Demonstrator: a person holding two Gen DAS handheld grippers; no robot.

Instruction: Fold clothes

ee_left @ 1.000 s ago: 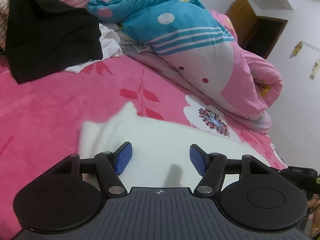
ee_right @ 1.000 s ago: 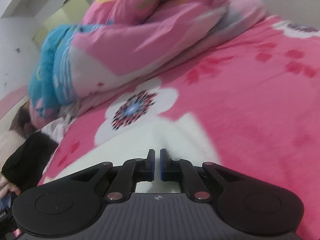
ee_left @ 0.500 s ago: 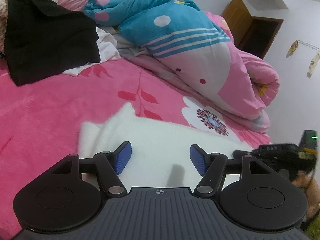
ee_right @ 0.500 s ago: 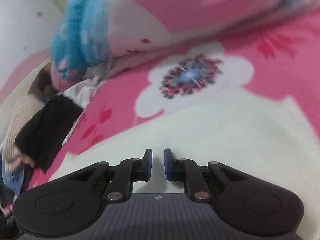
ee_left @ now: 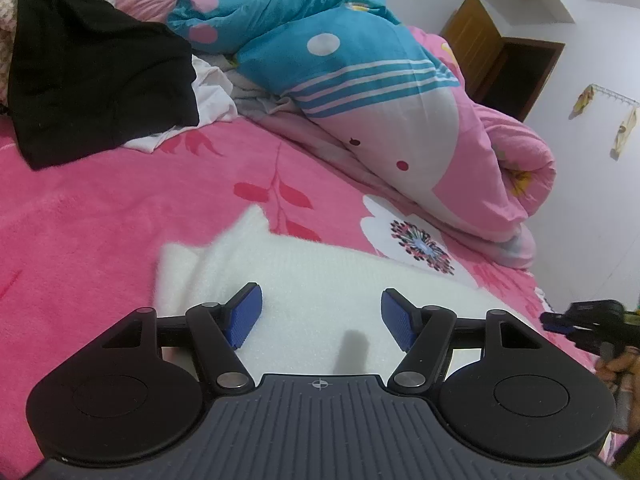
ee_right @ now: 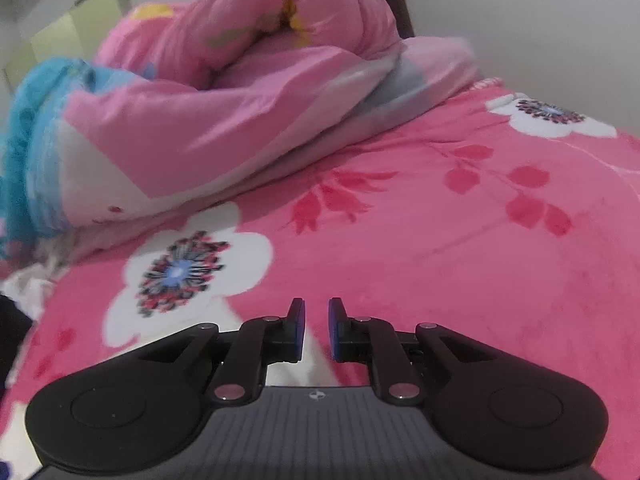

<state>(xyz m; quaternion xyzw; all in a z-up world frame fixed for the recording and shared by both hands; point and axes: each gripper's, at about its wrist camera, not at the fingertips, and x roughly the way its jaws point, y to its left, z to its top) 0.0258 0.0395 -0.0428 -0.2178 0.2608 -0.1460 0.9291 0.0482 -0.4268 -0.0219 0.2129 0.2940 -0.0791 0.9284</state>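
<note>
My left tongs [ee_left: 321, 314] hang wide open over the white sweater [ee_left: 320, 280]; right tongs [ee_right: 317, 328] are opening, empty. Fluffy knit could slip, spoiling the fold.

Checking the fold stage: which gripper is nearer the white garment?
Left. The left gripper hangs open directly over the white garment. The right gripper, opening with nothing between its pads, is off the garment's edge, mostly over the pink blanket.

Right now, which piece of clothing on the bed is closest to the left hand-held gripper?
The white garment, spread flat on the pink blanket directly under the left hand-held gripper. The black garment lies heaped far off at the head of the bed.
</note>
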